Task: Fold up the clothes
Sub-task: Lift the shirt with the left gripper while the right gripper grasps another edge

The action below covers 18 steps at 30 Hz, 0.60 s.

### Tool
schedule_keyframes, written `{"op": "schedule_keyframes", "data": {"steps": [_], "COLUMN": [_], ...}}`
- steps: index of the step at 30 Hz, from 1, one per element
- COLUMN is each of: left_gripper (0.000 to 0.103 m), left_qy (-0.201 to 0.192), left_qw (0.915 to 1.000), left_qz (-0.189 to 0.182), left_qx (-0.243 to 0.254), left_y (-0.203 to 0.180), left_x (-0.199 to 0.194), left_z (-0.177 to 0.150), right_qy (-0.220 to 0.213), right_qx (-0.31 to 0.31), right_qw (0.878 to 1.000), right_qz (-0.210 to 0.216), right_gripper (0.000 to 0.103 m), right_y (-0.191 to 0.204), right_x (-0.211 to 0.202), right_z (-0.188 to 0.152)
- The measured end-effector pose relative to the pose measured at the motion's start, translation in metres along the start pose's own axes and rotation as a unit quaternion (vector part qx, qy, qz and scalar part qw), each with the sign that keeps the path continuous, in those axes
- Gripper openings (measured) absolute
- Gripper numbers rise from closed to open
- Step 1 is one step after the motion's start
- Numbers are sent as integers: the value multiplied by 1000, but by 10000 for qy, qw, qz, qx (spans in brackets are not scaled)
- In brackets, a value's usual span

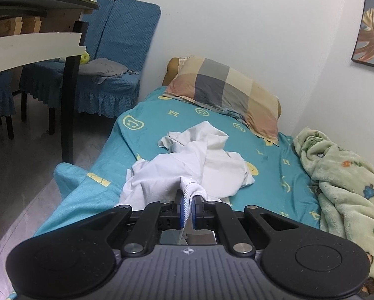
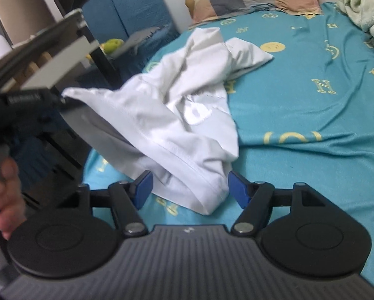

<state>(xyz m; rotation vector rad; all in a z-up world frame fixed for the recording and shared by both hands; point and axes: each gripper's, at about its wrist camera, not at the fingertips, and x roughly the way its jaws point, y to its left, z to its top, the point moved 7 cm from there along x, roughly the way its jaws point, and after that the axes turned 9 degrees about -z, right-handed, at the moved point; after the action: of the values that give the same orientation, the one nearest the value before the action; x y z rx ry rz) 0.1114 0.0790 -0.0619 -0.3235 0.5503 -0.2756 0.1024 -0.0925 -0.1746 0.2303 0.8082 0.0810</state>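
A crumpled white garment (image 1: 199,157) lies on the teal bed sheet (image 1: 156,117). My left gripper (image 1: 187,207) is shut on the garment's ribbed hem and lifts that edge off the bed. In the right wrist view the same garment (image 2: 166,115) stretches from the left gripper (image 2: 59,97), at the left edge, down to the bed. My right gripper (image 2: 189,187) is open, with its blue pads on either side of a hemmed corner of the garment, not closed on it.
A checked pillow (image 1: 224,92) lies at the head of the bed by the wall. A green fleece blanket (image 1: 344,187) is bunched on the right. A table (image 1: 36,47) and blue-covered chairs (image 1: 116,50) stand left of the bed.
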Motion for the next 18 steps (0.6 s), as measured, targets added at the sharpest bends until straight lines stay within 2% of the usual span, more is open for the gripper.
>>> {"op": "schedule_keyframes", "data": {"steps": [4, 6, 7, 9, 10, 14, 18], "left_gripper": [5, 5, 5, 6, 7, 14, 35], "left_qy": [-7, 9, 19, 49, 82, 278, 622], "left_qw": [10000, 10000, 10000, 10000, 10000, 9994, 9962], "left_qz": [35, 44, 49, 55, 46, -37, -121], "left_qx": [-24, -29, -31, -21, -1, 182, 594], "left_y": [3, 3, 4, 4, 3, -3, -17], "left_x": [1, 2, 2, 2, 3, 7, 11], "left_z": [0, 0, -1, -1, -3, -8, -19], "right_qy": [231, 197, 163, 18, -114, -584, -845], "right_qx": [-346, -258, -82, 384, 573, 925, 1146], "right_qw": [9988, 9986, 9988, 9985, 9978, 9940, 9875], "right_qz": [-254, -415, -449, -385, -303, 70, 671], "right_gripper": [67, 43, 19, 14, 7, 7, 6], "right_y": [2, -5, -11, -25, -31, -44, -48], "right_x": [17, 23, 23, 18, 12, -14, -37], "right_z": [-11, -12, -9, 2, 9, 40, 65]}}
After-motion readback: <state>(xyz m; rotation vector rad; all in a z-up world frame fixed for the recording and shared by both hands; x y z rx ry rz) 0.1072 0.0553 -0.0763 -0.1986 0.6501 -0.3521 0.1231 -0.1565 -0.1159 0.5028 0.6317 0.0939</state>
